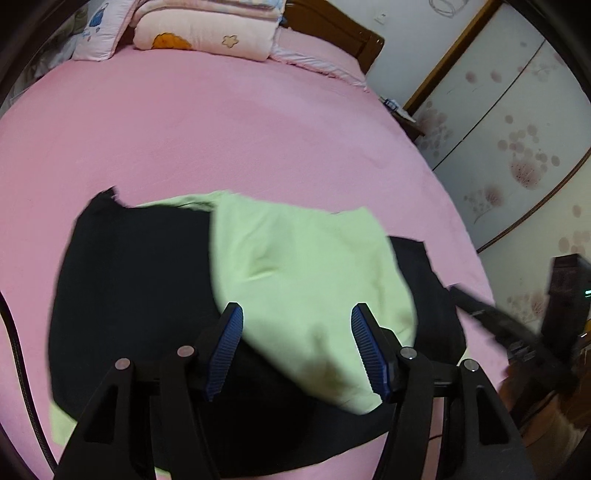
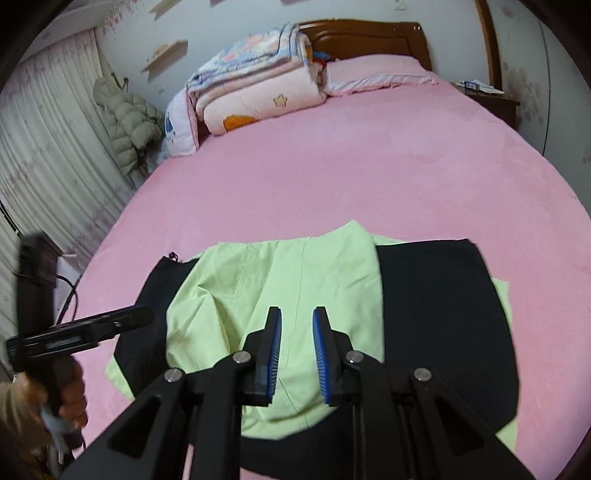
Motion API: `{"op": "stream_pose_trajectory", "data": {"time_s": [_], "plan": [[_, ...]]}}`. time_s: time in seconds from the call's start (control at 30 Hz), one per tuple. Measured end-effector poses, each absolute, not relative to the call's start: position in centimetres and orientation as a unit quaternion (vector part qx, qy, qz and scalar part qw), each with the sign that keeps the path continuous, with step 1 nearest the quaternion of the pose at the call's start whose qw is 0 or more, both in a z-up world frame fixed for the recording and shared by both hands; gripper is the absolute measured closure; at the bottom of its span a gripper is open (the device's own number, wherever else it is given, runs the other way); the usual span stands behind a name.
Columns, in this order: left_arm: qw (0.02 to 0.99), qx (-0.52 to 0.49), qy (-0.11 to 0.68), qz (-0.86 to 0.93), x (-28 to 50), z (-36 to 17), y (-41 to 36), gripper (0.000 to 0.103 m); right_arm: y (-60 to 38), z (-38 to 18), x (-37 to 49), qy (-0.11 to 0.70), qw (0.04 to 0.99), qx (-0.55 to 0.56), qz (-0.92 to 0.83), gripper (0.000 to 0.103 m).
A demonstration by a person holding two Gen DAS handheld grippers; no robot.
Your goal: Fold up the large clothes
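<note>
A black and light green garment lies on the pink bed near its front edge. Its black body (image 1: 136,280) (image 2: 439,317) is spread flat. A light green part (image 1: 310,273) (image 2: 280,288) is folded over its middle. My left gripper (image 1: 297,314) hovers above the green part, jaws wide open and empty. My right gripper (image 2: 296,321) hovers above the green part too, jaws partly open with a narrow gap, holding nothing. The left gripper also shows in the right wrist view (image 2: 88,328) at the left, in a hand.
The pink bed sheet (image 1: 229,140) (image 2: 369,166) stretches far behind the garment. Folded quilts (image 2: 258,88) and a pillow (image 1: 98,33) are stacked by the wooden headboard (image 2: 369,37). A wardrobe (image 1: 509,122) stands at the right, a curtain (image 2: 44,177) at the left.
</note>
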State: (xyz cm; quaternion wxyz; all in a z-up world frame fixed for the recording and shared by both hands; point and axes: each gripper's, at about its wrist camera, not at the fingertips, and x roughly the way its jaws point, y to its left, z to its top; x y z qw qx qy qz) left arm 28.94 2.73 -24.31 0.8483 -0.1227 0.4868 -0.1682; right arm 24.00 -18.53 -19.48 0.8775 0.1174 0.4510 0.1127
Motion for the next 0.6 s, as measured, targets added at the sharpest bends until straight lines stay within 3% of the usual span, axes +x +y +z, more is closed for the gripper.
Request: {"op": "stream_pose_trajectory", "data": {"time_s": [0.27, 0.33, 0.4, 0.6], "plan": [[0.832, -0.097, 0.534, -0.118, 30.1, -30.5, -3.2, 0.045, -17.3, -26.3, 24.5, 0.525, 0.834, 0.147, 0.085, 0.086], [0.826, -0.076, 0.551, -0.091, 29.7, -32.5, -3.4, 0.051, -17.3, -27.6, 23.8, 0.535, 0.828, 0.149, 0.076, 0.086], [0.821, -0.071, 0.561, -0.079, 29.0, -34.0, -3.0, 0.052, -17.4, -28.4, 23.0, 0.538, 0.825, 0.156, 0.073, 0.086], [0.826, -0.045, 0.556, -0.081, 28.7, -35.1, -3.4, 0.052, -16.9, -29.6, 22.6, 0.543, 0.826, 0.141, 0.058, 0.086]]}}
